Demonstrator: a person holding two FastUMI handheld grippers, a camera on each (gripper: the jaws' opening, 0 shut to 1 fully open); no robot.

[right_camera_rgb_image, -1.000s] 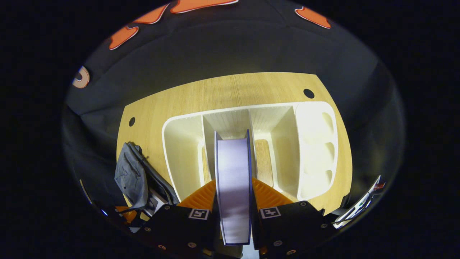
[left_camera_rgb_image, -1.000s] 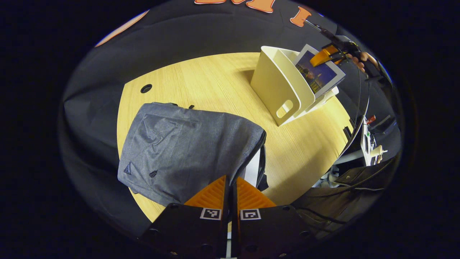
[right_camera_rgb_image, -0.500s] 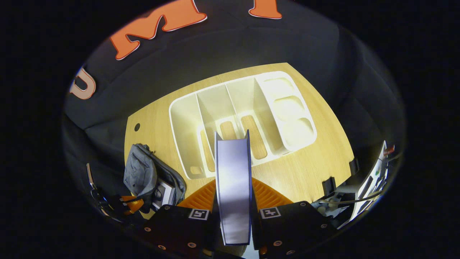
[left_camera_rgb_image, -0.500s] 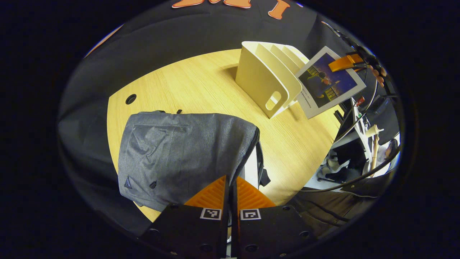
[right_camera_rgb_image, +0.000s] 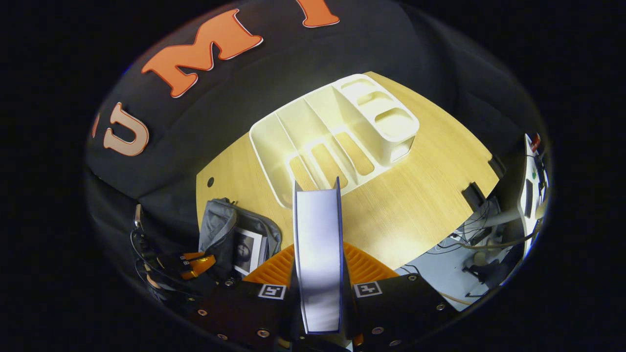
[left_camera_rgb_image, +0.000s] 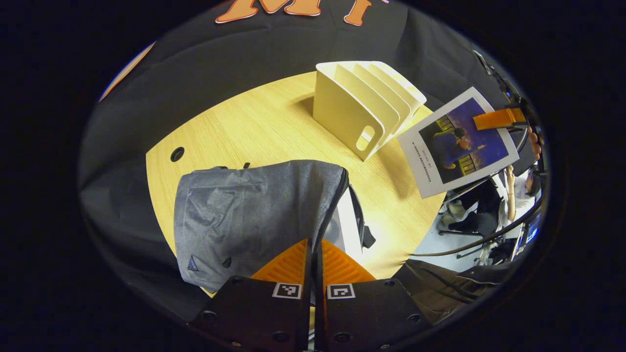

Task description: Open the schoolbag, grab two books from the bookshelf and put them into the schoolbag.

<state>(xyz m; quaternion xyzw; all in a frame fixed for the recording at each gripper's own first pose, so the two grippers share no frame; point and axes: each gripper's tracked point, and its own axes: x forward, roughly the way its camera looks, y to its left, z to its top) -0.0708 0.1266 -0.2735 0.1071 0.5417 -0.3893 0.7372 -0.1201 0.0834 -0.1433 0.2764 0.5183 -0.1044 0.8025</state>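
Observation:
The grey schoolbag (left_camera_rgb_image: 254,210) lies on the wooden table (left_camera_rgb_image: 244,122). Its zipped edge runs down between the fingers of my left gripper (left_camera_rgb_image: 313,254), which is shut on that edge and holds the mouth apart. A white book (left_camera_rgb_image: 349,220) shows inside the bag. My right gripper (right_camera_rgb_image: 318,264) is shut on a second book (right_camera_rgb_image: 318,234), seen edge-on. In the left gripper view that book (left_camera_rgb_image: 459,142) hangs in the air right of the cream bookshelf (left_camera_rgb_image: 362,107), held by the right gripper (left_camera_rgb_image: 499,119). The bookshelf (right_camera_rgb_image: 332,137) has nothing in its slots. The schoolbag (right_camera_rgb_image: 220,234) shows with the left gripper (right_camera_rgb_image: 195,264) at its mouth.
A round cable hole (left_camera_rgb_image: 177,154) sits in the table near the bag. Beyond the table's right edge (right_camera_rgb_image: 484,171) are cables and equipment (right_camera_rgb_image: 528,186) over a pale floor. The black cloth wall rises behind the table.
My right gripper has lifted the book clear of the bookshelf and drawn it back, away from the shelf. The left gripper keeps its hold on the bag's edge; the mouth gapes a little wider.

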